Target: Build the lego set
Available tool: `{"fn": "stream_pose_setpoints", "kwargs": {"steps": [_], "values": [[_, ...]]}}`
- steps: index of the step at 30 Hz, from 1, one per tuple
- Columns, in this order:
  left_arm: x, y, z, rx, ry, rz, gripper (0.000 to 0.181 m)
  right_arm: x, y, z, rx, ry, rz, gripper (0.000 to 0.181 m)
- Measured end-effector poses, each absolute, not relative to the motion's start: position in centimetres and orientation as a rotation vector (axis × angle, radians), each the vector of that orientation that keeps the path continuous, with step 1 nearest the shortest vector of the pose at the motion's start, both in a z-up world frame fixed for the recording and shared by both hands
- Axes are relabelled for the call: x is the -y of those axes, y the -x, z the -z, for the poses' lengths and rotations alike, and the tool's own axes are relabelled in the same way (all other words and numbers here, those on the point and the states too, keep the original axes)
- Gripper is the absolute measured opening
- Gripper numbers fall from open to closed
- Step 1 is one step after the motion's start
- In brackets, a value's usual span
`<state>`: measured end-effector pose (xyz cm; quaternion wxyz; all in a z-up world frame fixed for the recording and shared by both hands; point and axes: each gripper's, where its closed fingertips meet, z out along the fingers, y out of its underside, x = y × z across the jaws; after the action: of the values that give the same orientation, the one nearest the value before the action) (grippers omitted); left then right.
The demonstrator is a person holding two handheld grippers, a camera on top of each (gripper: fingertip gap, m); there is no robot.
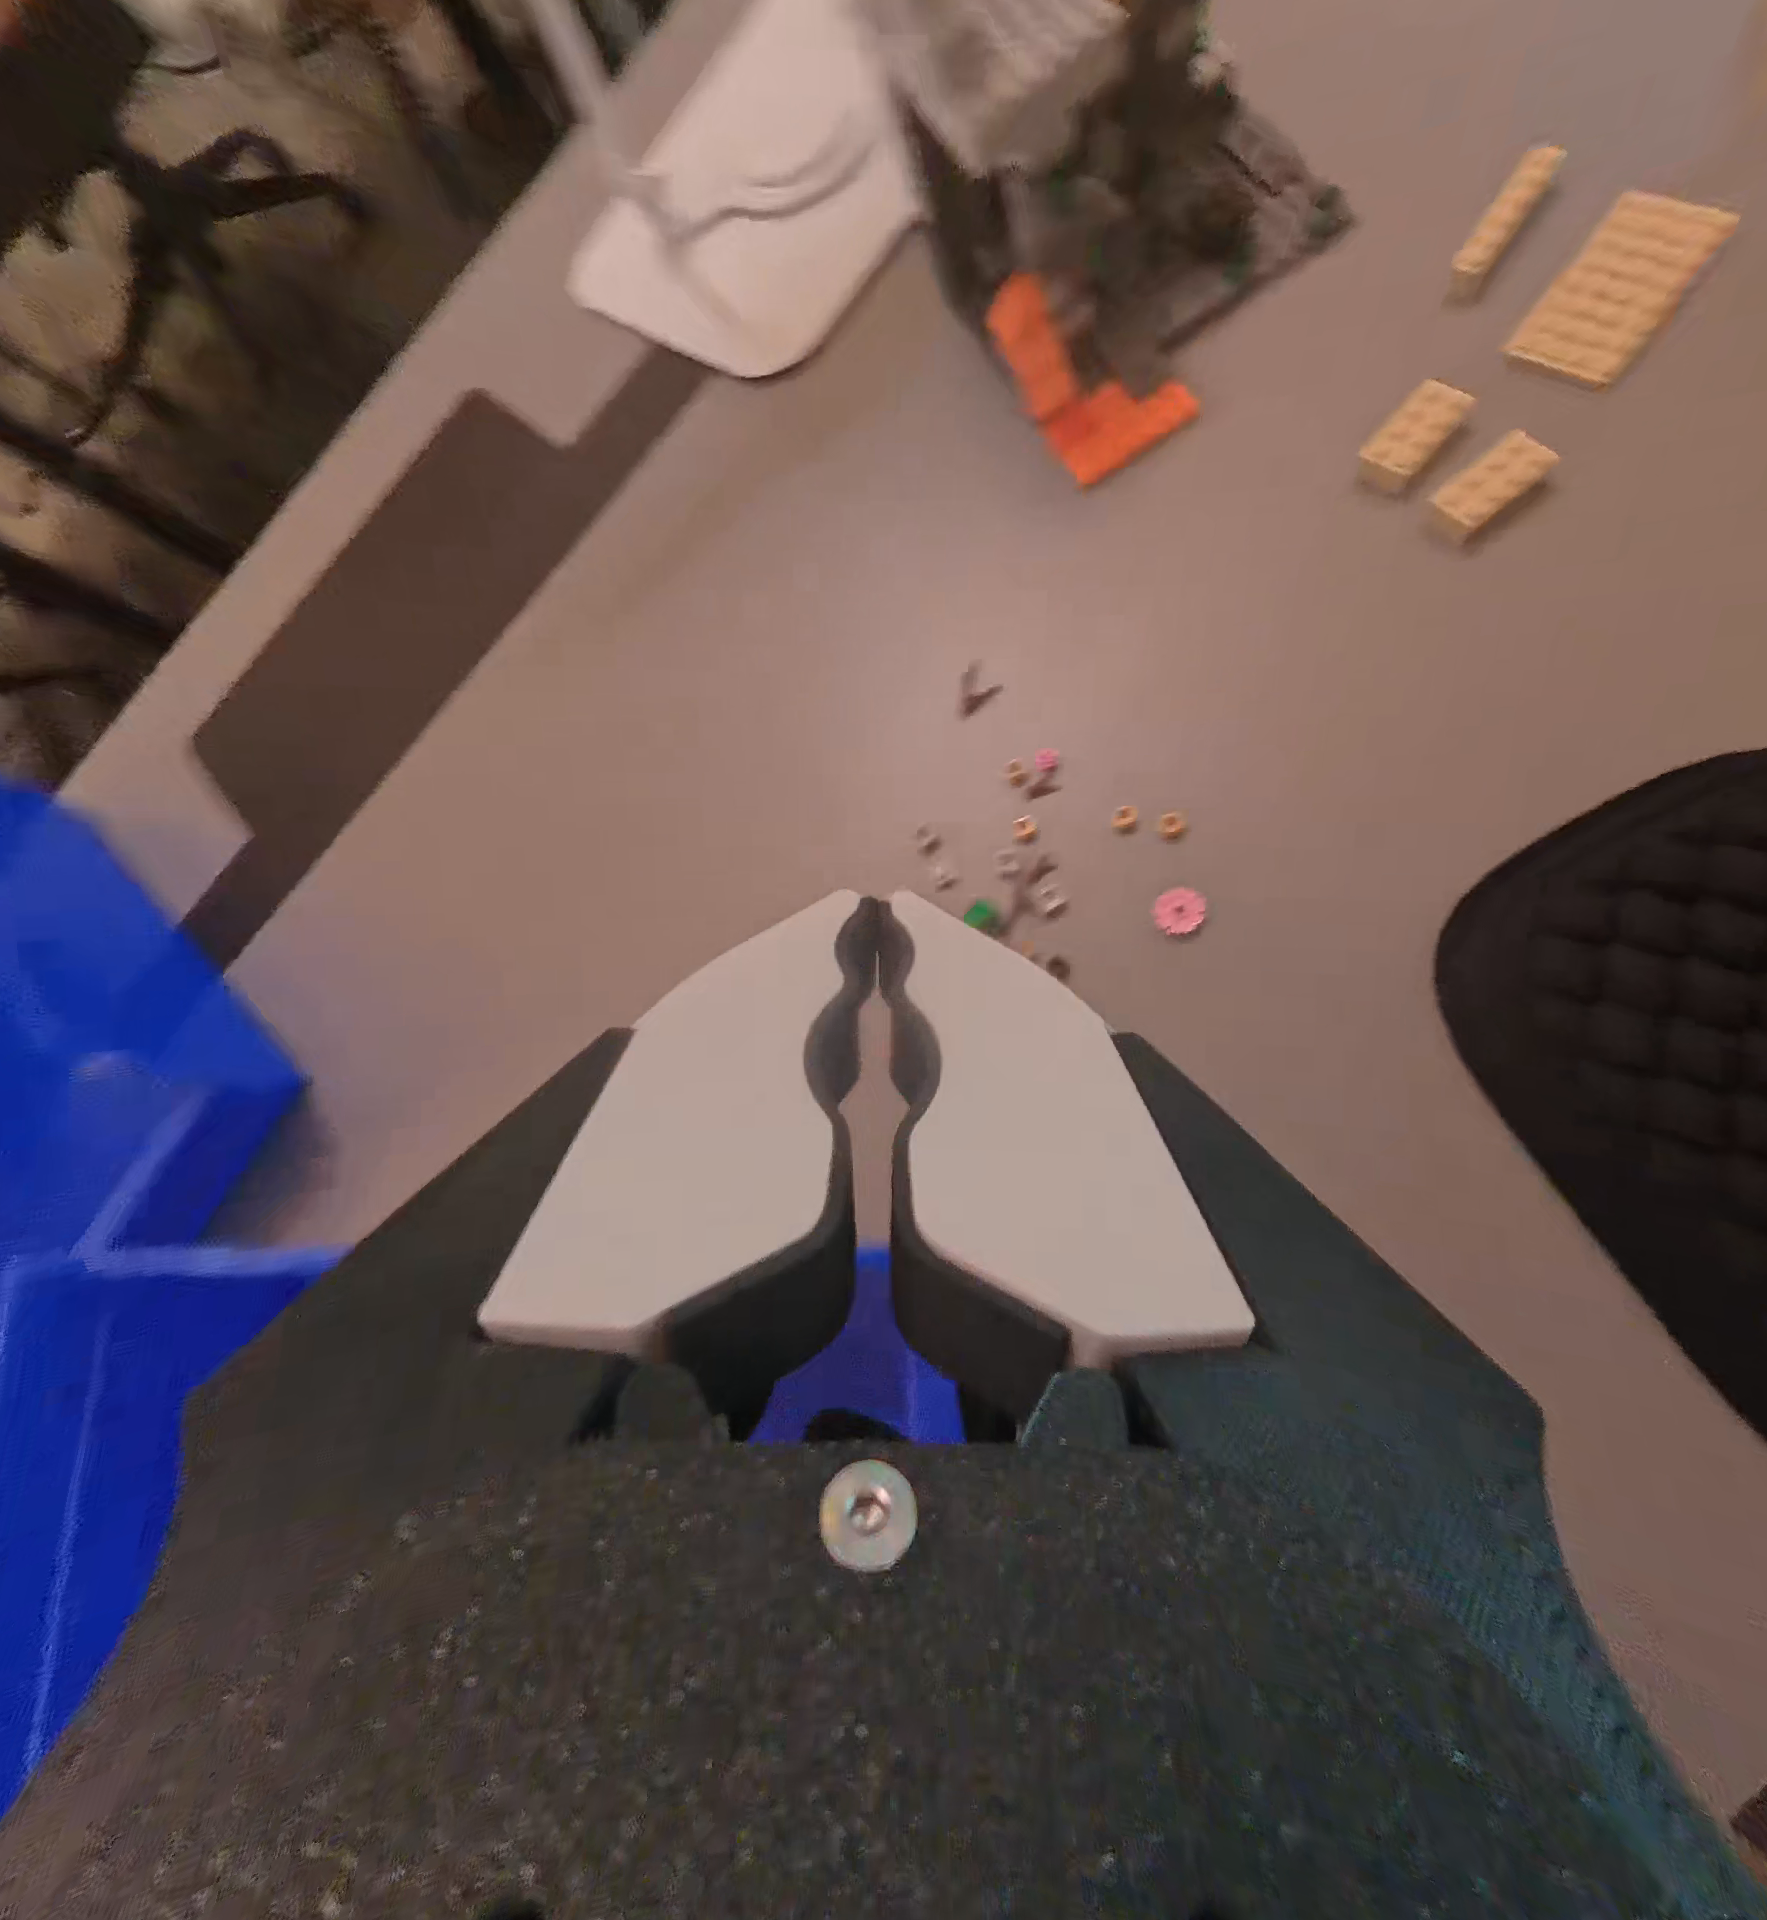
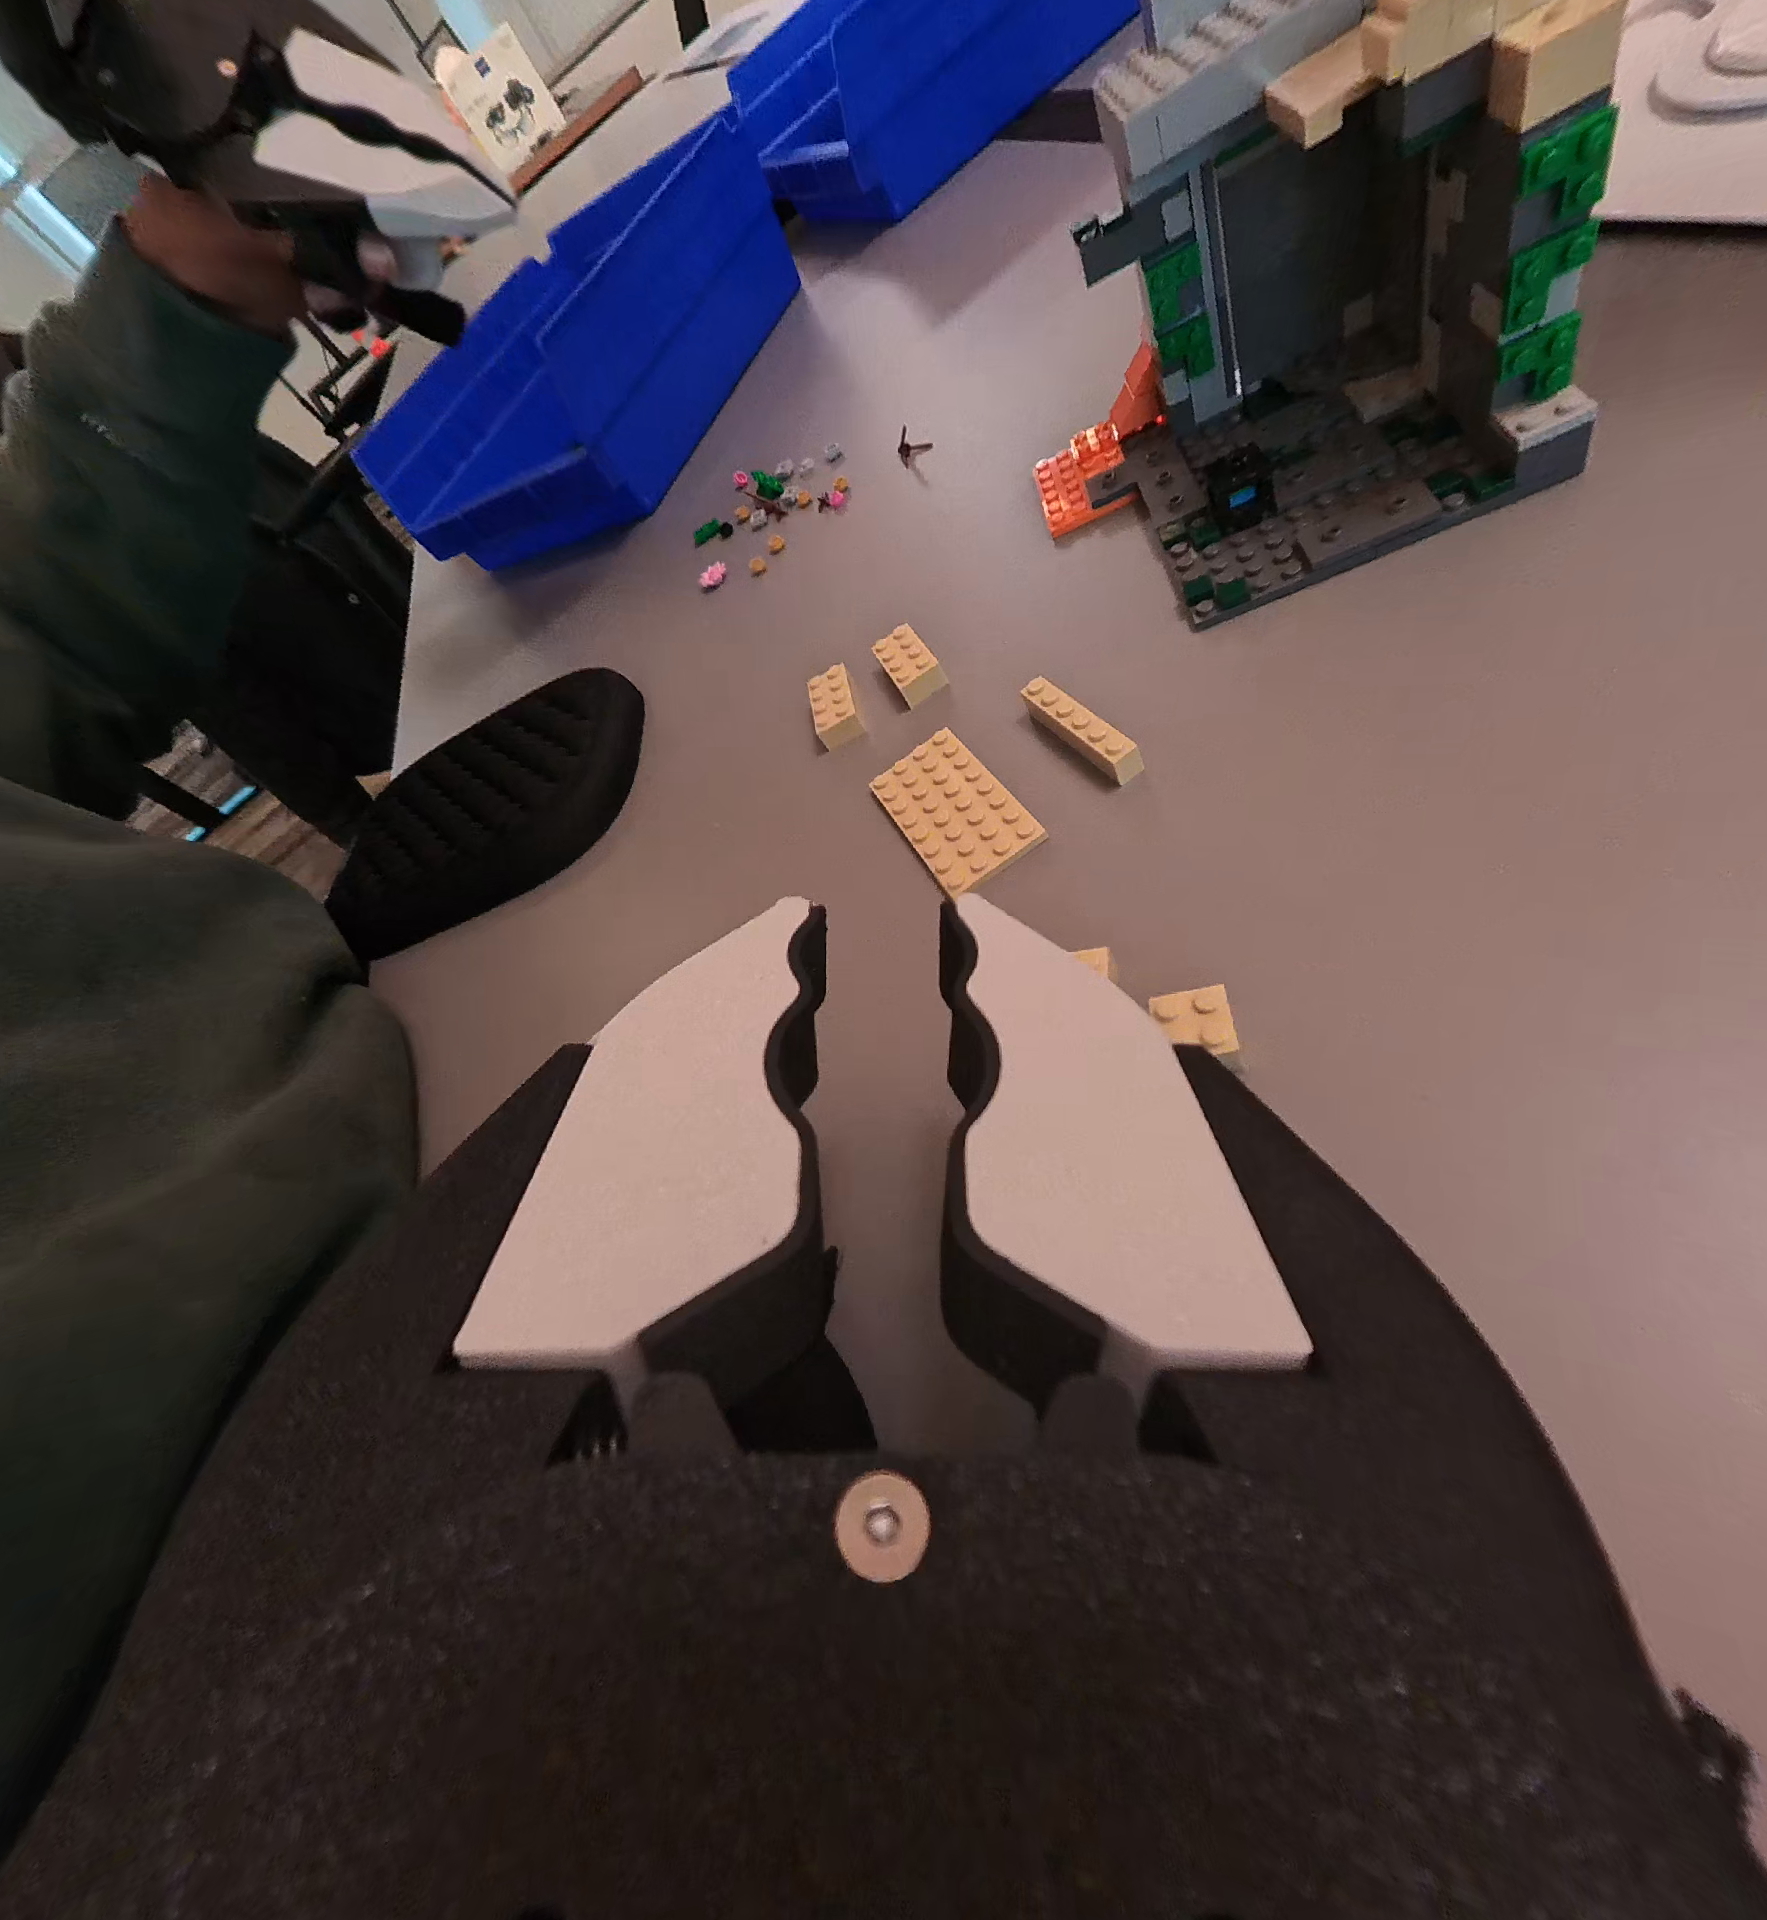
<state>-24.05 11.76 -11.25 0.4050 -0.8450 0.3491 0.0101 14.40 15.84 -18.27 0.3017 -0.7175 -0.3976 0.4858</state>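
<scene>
While the left gripper (image 1: 875, 912) hangs pressed together and empty, the right gripper (image 2: 881, 914) is spread, empty, above the bench (image 2: 1378, 935). Just ahead lies the tan plate (image 2: 957, 808): light, stiff; best pinched across its edges.

A half-built grey, green and tan model (image 2: 1378, 312) is seen upright on the surface, an orange stepped piece (image 2: 1087, 473) joined at its base. Tan bricks and a studded tan plate (image 2: 957, 808) are laid loose nearby, with tiny mixed pieces (image 2: 775, 504) scattered farther off.
</scene>
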Motion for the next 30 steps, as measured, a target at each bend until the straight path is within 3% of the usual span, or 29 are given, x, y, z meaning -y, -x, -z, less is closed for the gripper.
{"fn": "stream_pose_setpoints", "kwargs": {"steps": [7, 13, 15, 24, 27, 30], "values": [[-8.2, 36.7, 8.9, -0.578, 2.257, -0.283, 0.000, -17.8, -15.2, 17.2, 1.015, 1.796, -1.113, 0.018], [-5.6, 44.7, 14.2, -0.453, 2.548, -0.328, 0.000, -19.7, -15.6, 16.1, 0.998, 1.649, -0.812, 0.000], [-5.2, 46.0, 16.6, -0.463, 2.652, -0.303, 0.000, -19.8, -15.2, 16.1, 1.004, 1.638, -0.785, 0.000], [-5.3, 48.4, 23.6, -0.397, 2.991, -0.189, 0.041, -19.6, -14.5, 16.5, 1.014, 1.641, -0.791, 0.000], [-5.4, 48.1, 24.9, -0.424, 3.049, -0.156, 0.045, -19.6, -14.6, 16.6, 1.008, 1.646, -0.800, 0.000], [-6.1, 48.3, 24.9, -0.432, 3.058, -0.192, 0.035, -19.6, -14.6, 16.6, 1.010, 1.645, -0.799, 0.000]]}}
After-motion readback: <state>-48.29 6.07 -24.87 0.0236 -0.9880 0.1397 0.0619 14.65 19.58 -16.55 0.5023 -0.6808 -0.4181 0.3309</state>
